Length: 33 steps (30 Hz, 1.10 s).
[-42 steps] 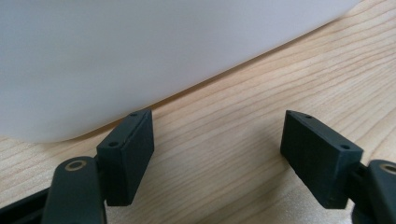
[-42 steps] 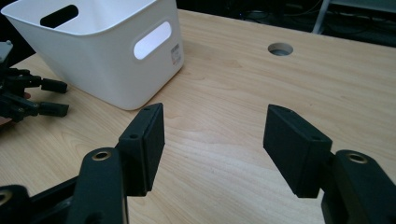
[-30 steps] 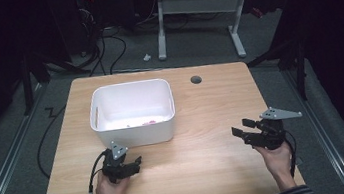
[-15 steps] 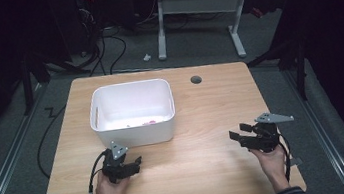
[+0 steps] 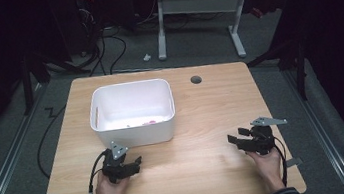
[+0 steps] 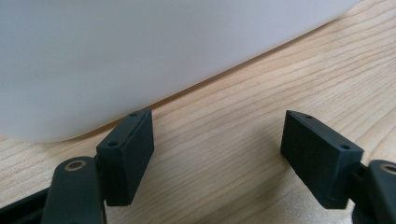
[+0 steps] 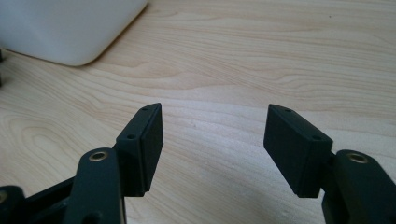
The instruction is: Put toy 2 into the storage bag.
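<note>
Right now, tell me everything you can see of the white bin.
The bin is a white, rectangular, open-topped tub with rounded corners and what looks like a smooth plastic wall. A handle slot shows in its left end. It stands upright on the wooden table, left of centre, with some small pink bits on its floor. The left hand-held gripper, jaws open, lies just in front of its near wall, which fills most of the left gripper view.

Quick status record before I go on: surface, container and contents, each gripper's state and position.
surface: light wooden table with a round grommet hole
container: white rectangular plastic bin, upright, left of centre
contents: small pink bits on the bin floor, too small to identify
left gripper: open, empty, just short of the bin's near wall
right gripper: open, empty, over bare wood at the near right
</note>
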Motion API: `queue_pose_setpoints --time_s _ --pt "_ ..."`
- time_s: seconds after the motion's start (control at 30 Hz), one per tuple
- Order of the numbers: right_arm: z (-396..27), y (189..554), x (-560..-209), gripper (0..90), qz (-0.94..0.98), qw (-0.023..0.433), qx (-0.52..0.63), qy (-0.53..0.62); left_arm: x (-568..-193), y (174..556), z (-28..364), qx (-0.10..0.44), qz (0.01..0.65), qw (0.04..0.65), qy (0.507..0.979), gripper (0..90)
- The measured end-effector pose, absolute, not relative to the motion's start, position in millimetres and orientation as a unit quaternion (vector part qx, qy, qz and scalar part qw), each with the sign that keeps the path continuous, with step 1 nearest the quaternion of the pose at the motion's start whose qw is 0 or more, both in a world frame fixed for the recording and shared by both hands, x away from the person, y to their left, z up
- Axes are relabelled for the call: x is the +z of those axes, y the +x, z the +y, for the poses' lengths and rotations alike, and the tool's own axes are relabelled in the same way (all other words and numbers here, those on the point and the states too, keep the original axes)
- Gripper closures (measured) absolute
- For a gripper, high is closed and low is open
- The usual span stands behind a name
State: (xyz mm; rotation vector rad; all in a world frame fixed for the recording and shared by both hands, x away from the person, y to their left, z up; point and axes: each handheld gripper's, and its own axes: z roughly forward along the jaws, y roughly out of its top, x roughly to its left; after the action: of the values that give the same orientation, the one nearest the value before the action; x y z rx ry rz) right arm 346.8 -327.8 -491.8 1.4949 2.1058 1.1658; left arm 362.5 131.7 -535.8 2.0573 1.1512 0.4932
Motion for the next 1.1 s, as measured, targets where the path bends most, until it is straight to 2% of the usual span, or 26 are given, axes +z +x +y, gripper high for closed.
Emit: queue_pose_setpoints --time_s 0.83,1.1 --pt "-313.4 354.0 -526.7 35.5 0.752 0.194 0.343 0.529 -535.8 362.1 131.8 0.191 0.445 0.359 0.798 25.8" --pt "-304.5 352.7 -530.4 32.9 0.766 0.229 0.321 0.507 -535.8 362.3 132.0 0.19 0.445 0.358 0.798 25.8"
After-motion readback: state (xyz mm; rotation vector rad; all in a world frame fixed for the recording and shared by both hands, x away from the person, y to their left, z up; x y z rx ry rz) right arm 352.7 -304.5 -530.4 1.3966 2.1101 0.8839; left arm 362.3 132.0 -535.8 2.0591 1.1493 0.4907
